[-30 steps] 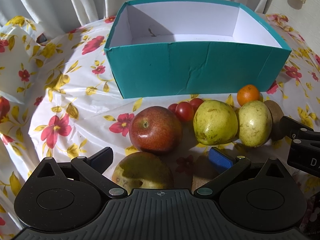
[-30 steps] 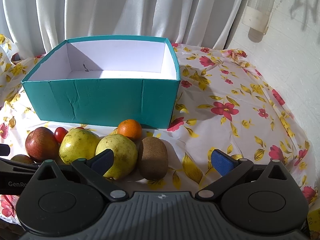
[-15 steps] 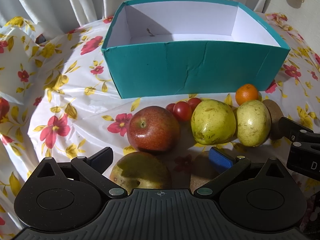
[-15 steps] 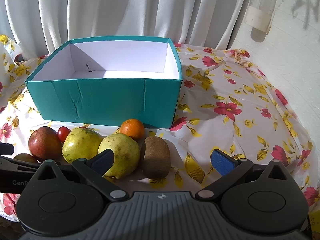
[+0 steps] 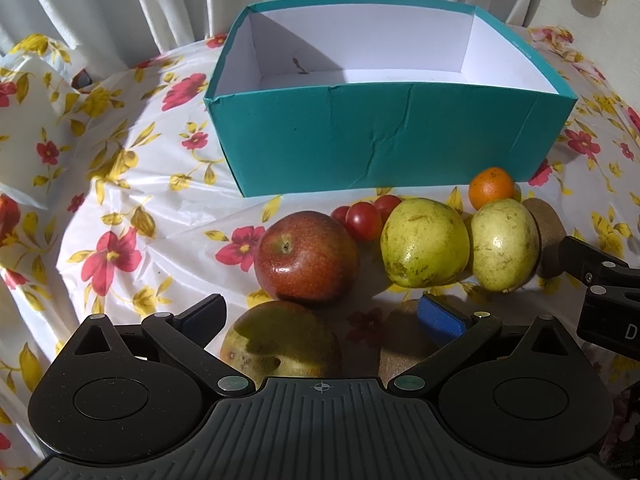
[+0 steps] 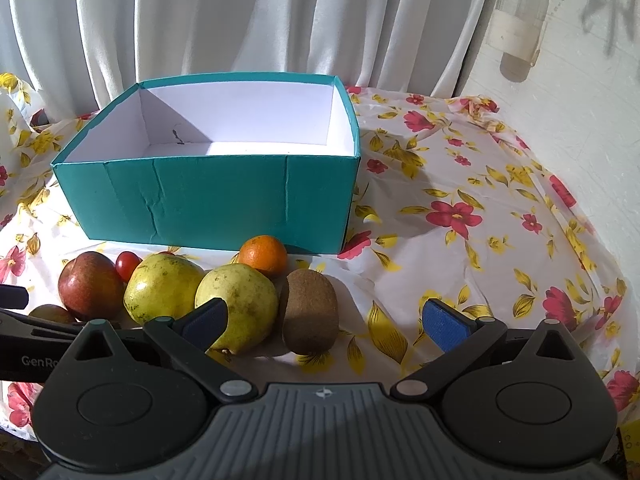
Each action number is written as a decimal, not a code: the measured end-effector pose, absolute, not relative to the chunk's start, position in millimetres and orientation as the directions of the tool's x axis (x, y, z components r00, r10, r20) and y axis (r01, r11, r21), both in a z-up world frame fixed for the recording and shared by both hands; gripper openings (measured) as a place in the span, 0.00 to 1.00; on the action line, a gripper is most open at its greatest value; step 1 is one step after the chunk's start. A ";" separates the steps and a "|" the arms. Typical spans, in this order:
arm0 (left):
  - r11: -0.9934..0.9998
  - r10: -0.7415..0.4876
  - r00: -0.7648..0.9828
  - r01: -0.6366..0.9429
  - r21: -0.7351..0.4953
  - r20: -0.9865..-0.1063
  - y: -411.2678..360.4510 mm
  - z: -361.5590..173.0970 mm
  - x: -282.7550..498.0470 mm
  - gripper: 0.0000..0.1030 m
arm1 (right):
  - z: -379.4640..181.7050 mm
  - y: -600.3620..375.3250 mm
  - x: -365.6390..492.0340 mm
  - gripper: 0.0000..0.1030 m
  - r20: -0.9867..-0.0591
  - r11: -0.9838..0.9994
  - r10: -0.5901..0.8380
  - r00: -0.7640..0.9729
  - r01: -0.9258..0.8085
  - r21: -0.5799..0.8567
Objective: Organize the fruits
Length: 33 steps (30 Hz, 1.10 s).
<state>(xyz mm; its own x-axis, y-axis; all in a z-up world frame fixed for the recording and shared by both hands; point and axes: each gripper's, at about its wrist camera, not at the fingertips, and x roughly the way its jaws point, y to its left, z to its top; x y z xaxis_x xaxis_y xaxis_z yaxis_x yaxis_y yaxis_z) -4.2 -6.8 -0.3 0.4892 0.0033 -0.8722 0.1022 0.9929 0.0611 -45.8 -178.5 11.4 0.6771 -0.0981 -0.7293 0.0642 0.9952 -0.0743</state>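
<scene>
**Both grippers hanging open before a row of fruit and an empty teal box**

The left gripper (image 5: 320, 320) is hovering with its blue-padded fingers spread wide, nothing between them but air above a shaded brownish-green fruit (image 5: 280, 340) lying closest to the camera. Just beyond, a red apple (image 5: 306, 258) is sitting stem-up, touching that fruit's far edge. The right gripper (image 6: 326, 322) is likewise standing spread, empty, its left finger in front of a yellow-green pear (image 6: 238, 304) and a brown kiwi (image 6: 310, 312) lying just beside that pear. A second pear (image 6: 162, 290) is resting between the apple and the first one. Behind the row, small cherry tomatoes (image 5: 364, 220) are clustering together and an orange mandarin (image 6: 263, 255) is sitting near the box's front wall.

Partial white lettering "GenRo" is showing on the black body at the left edge of the right wrist view; a lone "D" is showing at the right edge of the left wrist view.

The teal box (image 6: 208, 196), white inside and empty, is standing on the floral tablecloth (image 6: 480, 240), with white curtains (image 6: 240, 20) hanging behind.
</scene>
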 end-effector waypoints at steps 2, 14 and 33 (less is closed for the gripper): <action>0.993 0.008 0.490 0.099 0.065 -0.872 -6.5 0.0 -5.0 1.00 | 11.3 -179.5 -47.1 1.00 -0.727 0.996 -0.094 0.680 0.061 -0.072; 0.993 0.005 0.493 0.097 0.060 -0.870 -4.2 1.8 -8.0 1.00 | 12.8 -178.8 -50.4 1.00 -0.719 0.998 -0.068 0.691 0.041 -0.054; 0.989 -0.104 0.683 0.147 -0.004 -0.723 36.6 13.4 -48.7 1.00 | 3.1 -184.6 -56.5 1.00 -0.712 1.000 -0.023 0.702 0.017 -0.015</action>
